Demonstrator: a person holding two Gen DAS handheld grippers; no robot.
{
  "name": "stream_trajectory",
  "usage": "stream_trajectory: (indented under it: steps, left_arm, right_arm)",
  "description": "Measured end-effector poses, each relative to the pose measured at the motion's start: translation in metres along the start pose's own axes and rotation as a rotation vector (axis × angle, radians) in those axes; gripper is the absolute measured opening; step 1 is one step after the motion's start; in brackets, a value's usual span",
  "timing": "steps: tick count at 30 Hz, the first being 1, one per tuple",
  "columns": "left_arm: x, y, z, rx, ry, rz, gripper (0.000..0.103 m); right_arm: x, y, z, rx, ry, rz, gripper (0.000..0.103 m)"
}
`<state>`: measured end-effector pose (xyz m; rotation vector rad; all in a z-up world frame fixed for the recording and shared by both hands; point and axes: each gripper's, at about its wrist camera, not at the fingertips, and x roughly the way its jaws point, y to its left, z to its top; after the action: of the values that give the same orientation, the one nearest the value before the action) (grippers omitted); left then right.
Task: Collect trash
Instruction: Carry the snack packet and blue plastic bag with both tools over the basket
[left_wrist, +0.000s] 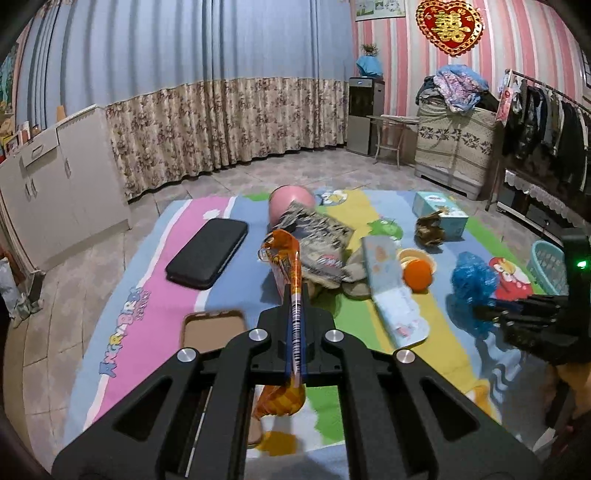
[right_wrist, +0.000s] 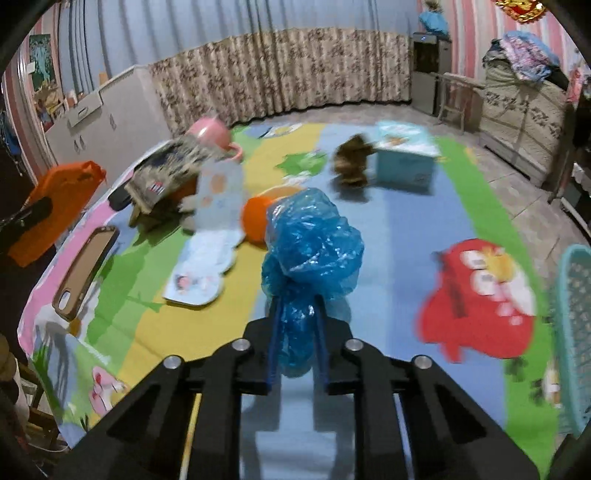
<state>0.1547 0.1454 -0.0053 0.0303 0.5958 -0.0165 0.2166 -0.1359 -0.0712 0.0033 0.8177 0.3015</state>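
1. Left wrist view: the teal basket (left_wrist: 548, 266) stands at the right edge of the cartoon mat (left_wrist: 155, 295); its inside cannot be made out from here. The light blue tissue box (left_wrist: 439, 212) sits at the mat's far side, with a brown crumpled wad (left_wrist: 430, 229) touching its front.
2. The left gripper (left_wrist: 295, 332) points forward and down over the mat, its fingers pressed together on an orange snack wrapper (left_wrist: 282, 254). The wrapper's long axis runs along the fingers, its open end pointing away toward the pink ball (left_wrist: 290, 201).
3. A blue plastic bag (left_wrist: 474, 284) shows toward the mat's right side, near the basket, against the black fingers of the right gripper (left_wrist: 491, 314).
4. Right wrist view: the basket (right_wrist: 574, 332) is at the mat's right edge; its contents are hidden.
5. The right gripper (right_wrist: 297, 314) tilts down over the mat (right_wrist: 406, 258), its 2 fingers clamped on the crumpled blue bag (right_wrist: 314, 243). The bag's bulk bulges beyond the fingertips, pointing forward; an orange (right_wrist: 255, 218) lies just behind it.
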Motion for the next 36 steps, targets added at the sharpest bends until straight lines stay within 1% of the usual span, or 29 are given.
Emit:
stream_trajectory:
  steps: [4, 6, 8, 12, 16, 18, 20, 25, 26, 28, 31, 36]
  left_arm:
    - [0.0, -0.025, 0.009, 0.022, -0.012, -0.024, 0.001]
    - [-0.001, -0.041, 0.013, 0.029, -0.02, -0.051, 0.001]
    - [-0.002, -0.06, 0.018, 0.043, -0.028, -0.077, 0.001]
    - [0.001, -0.094, 0.025, 0.06, -0.034, -0.132, 0.001]
    - [0.001, -0.133, 0.03, 0.103, -0.045, -0.172, 0.001]
    - [0.001, -0.153, 0.032, 0.132, -0.047, -0.188, 0.001]
    - [0.001, -0.174, 0.034, 0.157, -0.051, -0.205, 0.001]
    - [0.002, -0.216, 0.04, 0.177, -0.056, -0.258, 0.001]
    - [0.003, -0.225, 0.041, 0.182, -0.056, -0.267, 0.001]
    - [0.004, -0.242, 0.042, 0.196, -0.057, -0.286, 0.001]
    - [0.003, -0.27, 0.041, 0.224, -0.06, -0.32, 0.001]
    - [0.004, -0.312, 0.039, 0.255, -0.059, -0.383, 0.001]
  right_arm:
    - [-0.032, -0.033, -0.001, -0.005, -0.052, -0.066, 0.016]
    - [-0.056, -0.055, -0.002, 0.007, -0.092, -0.105, 0.016]
    - [-0.07, -0.073, -0.002, 0.024, -0.121, -0.129, 0.016]
    - [-0.106, -0.117, -0.004, 0.094, -0.184, -0.18, 0.016]
    - [-0.129, -0.154, -0.012, 0.162, -0.226, -0.229, 0.016]
    - [-0.136, -0.174, -0.018, 0.19, -0.233, -0.262, 0.016]
    - [-0.141, -0.194, -0.024, 0.234, -0.239, -0.274, 0.016]
    - [-0.152, -0.24, -0.042, 0.328, -0.251, -0.341, 0.016]
    - [-0.154, -0.249, -0.046, 0.355, -0.255, -0.343, 0.016]
    - [-0.155, -0.262, -0.052, 0.391, -0.258, -0.351, 0.016]
    - [-0.157, -0.274, -0.058, 0.406, -0.251, -0.385, 0.016]
    - [-0.158, -0.295, -0.066, 0.458, -0.258, -0.378, 0.016]
